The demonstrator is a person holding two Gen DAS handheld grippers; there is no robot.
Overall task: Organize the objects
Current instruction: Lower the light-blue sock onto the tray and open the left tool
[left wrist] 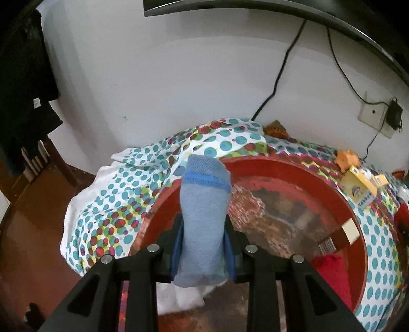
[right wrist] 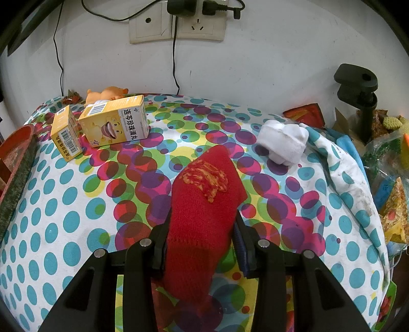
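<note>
Left wrist view: my left gripper [left wrist: 203, 245] is closed narrow on a light blue sock [left wrist: 203, 217], both blue pads pressed against its sides, cuff end with the darker blue band sticking out far past the fingertips. The sock hangs over the near-left part of a big red basin [left wrist: 358, 217]. Inside the basin I see a red cloth item [left wrist: 332, 275] at the near right and a small box with a barcode [left wrist: 340, 237] leaning at the right wall; other contents too blurred to tell. The basin sits on a dotted tablecloth [left wrist: 110, 212], with a yellow carton [left wrist: 360, 186] just beyond its far right rim. Right wrist view: my right gripper [right wrist: 202, 245] is clamped on a red sock [right wrist: 202, 212], fingers squeezing both sides, the end with an orange-yellow embroidered patch pointing away over the dotted cloth. Far left stand two yellow medicine boxes [right wrist: 115, 122] touching each other, with an orange toy figure [right wrist: 107, 94] behind them. A rolled white sock [right wrist: 283, 141] lies far right, apart from the red one. The basin's rim shows at the left edge. Wall sockets [right wrist: 176, 24] with plugged cables sit on the far wall.
</note>
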